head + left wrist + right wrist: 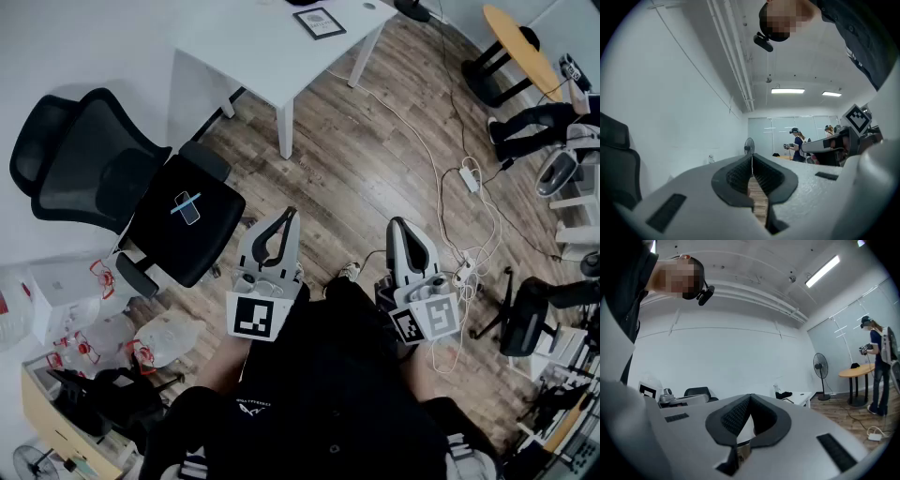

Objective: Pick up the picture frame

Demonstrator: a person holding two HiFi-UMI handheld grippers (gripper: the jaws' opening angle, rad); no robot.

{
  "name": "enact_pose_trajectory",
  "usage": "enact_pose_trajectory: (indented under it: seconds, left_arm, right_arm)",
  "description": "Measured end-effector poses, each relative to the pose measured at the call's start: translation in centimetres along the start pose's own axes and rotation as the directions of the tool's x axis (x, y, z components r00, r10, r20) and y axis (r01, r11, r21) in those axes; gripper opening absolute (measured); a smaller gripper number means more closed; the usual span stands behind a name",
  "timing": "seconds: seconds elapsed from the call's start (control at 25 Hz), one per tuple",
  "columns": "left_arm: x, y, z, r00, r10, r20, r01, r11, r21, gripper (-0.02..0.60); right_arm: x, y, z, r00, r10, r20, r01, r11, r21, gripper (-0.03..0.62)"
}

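A dark-framed picture frame [319, 22] lies flat on the white table [262, 52] at the top of the head view, far from both grippers. My left gripper [290, 215] is held level near my body, its jaws touching at the tips with nothing between them. My right gripper [396, 224] sits beside it, jaws closed and empty. In the left gripper view the left gripper [752, 156] points down the room. In the right gripper view the right gripper [750, 396] faces the white table [806, 397]; the frame is not clearly visible there.
A black office chair [141, 192] with a phone on its seat stands left of me. Cables and a power strip [469, 178] trail over the wooden floor at right. A round wooden table [520, 47], more chairs, a standing fan [819, 376] and other people are farther off.
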State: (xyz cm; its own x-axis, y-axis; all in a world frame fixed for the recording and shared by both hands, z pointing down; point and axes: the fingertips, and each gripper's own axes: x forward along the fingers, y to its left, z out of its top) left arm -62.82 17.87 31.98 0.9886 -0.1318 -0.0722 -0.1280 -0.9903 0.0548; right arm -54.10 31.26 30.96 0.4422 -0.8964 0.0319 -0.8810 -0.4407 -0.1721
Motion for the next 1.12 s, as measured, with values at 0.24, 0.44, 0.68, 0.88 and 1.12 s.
enact_pose_trajectory:
  seconds: [0.24,0.44,0.68,0.88,1.12]
  left_arm:
    - [1.2,-2.5,-0.4,1.0,0.009,-0.011,-0.009,1.0,0.016,0.011]
    - [4.0,-7.1,-0.5,1.0,-0.001,-0.003,0.001,1.0,0.006,0.011]
    - [7.6,-14.0,-1.0,1.0,0.01,-0.021,-0.01,1.0,-0.008,0.011]
    - [9.9,-18.5,-1.1,0.999,0.043,-0.015,-0.042,0.999,0.016,0.011]
    - [12.2,-22.0,-1.4,0.995,0.101,-0.009,-0.101,0.994,0.03,0.011]
  right_arm:
    - [-1.5,-1.6,0.0,1.0,0.017,-0.002,-0.017,1.0,-0.025,-0.002]
    - [-4.2,-6.3,0.5,1.0,-0.004,0.006,0.004,1.0,-0.022,-0.002]
    - [-7.2,-12.9,1.5,1.0,0.024,-0.01,-0.025,0.999,-0.023,-0.002]
    - [-9.0,-17.6,2.5,0.999,0.043,0.002,-0.043,0.999,-0.011,-0.002]
    - [-10.3,-22.0,2.8,0.997,0.074,0.003,-0.074,0.997,0.022,-0.002]
